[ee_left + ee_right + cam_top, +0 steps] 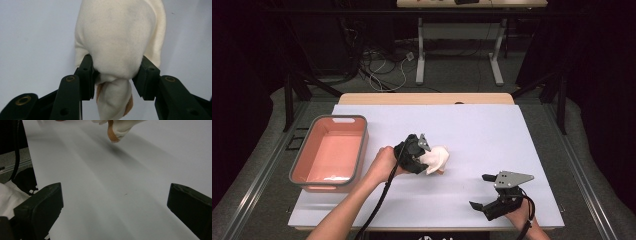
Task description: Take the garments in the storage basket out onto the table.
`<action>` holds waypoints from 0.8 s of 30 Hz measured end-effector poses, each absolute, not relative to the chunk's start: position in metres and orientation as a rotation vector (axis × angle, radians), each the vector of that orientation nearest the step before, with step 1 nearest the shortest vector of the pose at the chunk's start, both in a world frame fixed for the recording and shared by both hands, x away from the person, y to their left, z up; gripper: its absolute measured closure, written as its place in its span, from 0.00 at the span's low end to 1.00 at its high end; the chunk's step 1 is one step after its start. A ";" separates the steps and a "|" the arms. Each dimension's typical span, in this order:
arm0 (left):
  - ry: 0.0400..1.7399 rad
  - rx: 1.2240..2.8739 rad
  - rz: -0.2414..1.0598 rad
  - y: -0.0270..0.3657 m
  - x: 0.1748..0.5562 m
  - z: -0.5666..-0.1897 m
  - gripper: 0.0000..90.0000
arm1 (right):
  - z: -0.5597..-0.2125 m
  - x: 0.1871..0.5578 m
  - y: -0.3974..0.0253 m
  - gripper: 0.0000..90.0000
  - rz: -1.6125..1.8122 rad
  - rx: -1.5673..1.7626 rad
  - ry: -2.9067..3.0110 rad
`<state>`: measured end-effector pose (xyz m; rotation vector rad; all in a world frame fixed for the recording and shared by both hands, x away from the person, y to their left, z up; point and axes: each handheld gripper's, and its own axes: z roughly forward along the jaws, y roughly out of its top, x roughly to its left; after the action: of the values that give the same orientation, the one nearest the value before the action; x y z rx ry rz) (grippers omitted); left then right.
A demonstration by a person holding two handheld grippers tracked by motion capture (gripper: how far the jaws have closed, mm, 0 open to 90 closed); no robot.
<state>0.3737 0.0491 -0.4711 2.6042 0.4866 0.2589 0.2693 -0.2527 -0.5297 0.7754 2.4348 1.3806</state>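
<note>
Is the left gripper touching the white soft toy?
Touching: in the left gripper view, the left gripper presses both jaws into the white soft toy.

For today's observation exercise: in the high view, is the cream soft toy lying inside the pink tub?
No, the cream soft toy sits on the white table, gripped by the left tool, well right of the pink tub.

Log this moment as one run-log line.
left gripper: shut on white plush toy, mid-table | right gripper: open, holding nothing, near front edge | pink bin: at left, nothing inside
</note>
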 end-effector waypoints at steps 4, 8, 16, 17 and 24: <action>0.498 2.596 0.254 0.049 0.372 -0.475 0.62 | -0.530 0.269 -0.253 0.00 1.379 0.776 2.435; 0.512 2.580 0.248 0.048 0.371 -0.478 0.62 | -0.530 0.269 -0.253 0.00 1.380 0.775 2.435; 0.536 2.567 0.237 0.047 0.368 -0.487 0.61 | -0.530 0.269 -0.253 0.00 1.377 0.773 2.435; 0.538 2.567 0.231 0.047 0.368 -0.488 0.61 | -0.530 0.269 -0.253 0.00 1.377 0.773 2.435; 0.559 2.553 0.214 0.046 0.367 -0.494 0.61 | -0.530 0.270 -0.253 0.00 1.376 0.776 2.436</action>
<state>0.3669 0.0457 -0.4943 2.5526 0.5592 0.2143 0.2695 -0.2527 -0.5299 0.7759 2.4358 1.3762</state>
